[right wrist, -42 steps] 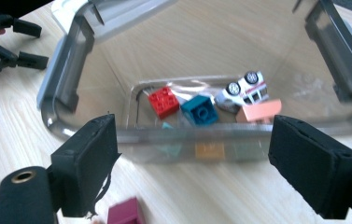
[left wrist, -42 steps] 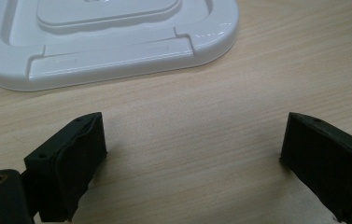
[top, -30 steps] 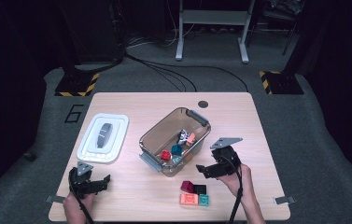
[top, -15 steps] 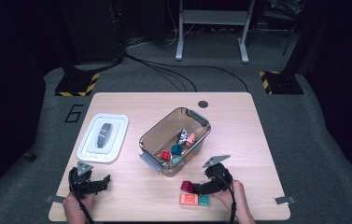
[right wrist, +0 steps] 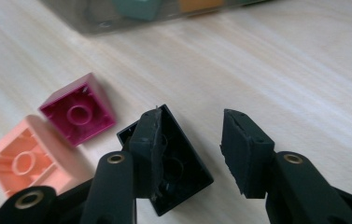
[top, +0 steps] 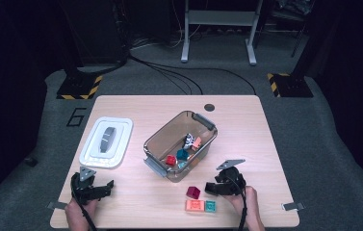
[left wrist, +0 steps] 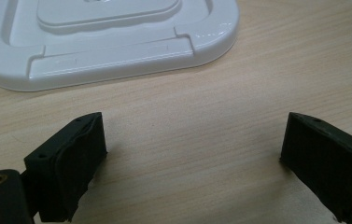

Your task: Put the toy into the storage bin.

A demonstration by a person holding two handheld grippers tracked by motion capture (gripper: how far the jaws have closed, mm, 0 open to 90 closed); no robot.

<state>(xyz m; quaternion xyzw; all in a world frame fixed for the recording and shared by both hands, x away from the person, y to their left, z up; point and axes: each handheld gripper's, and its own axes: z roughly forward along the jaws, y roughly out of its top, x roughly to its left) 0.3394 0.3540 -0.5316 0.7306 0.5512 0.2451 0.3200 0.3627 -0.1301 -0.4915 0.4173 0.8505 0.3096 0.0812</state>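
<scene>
My right gripper [top: 212, 188] [right wrist: 190, 154] is low over the table's front right, and its jaws have just been closing. A black brick [right wrist: 183, 175] lies hollow side up between them. The left pad [right wrist: 148, 149] overlaps the brick, while a small gap still separates the right pad [right wrist: 246, 156] from it, so the gripper is open. Just left of it lie a magenta brick [top: 193, 192] [right wrist: 78, 114], a salmon brick [top: 194, 205] [right wrist: 22, 161] and a teal brick [top: 211, 206]. My left gripper [top: 107, 186] [left wrist: 192, 154] rests open over bare wood at the front left.
A clear grey bin [top: 203, 120] [right wrist: 117, 21] stands in the middle of the table and holds several small coloured pieces. Its white lid [top: 107, 142] [left wrist: 117, 42] lies flat at the left, just beyond the left gripper. Cables and stand legs are on the floor behind the table.
The right gripper has come down to the table beside the loose bricks and its jaws have narrowed around the black brick. The left gripper has stayed put.
</scene>
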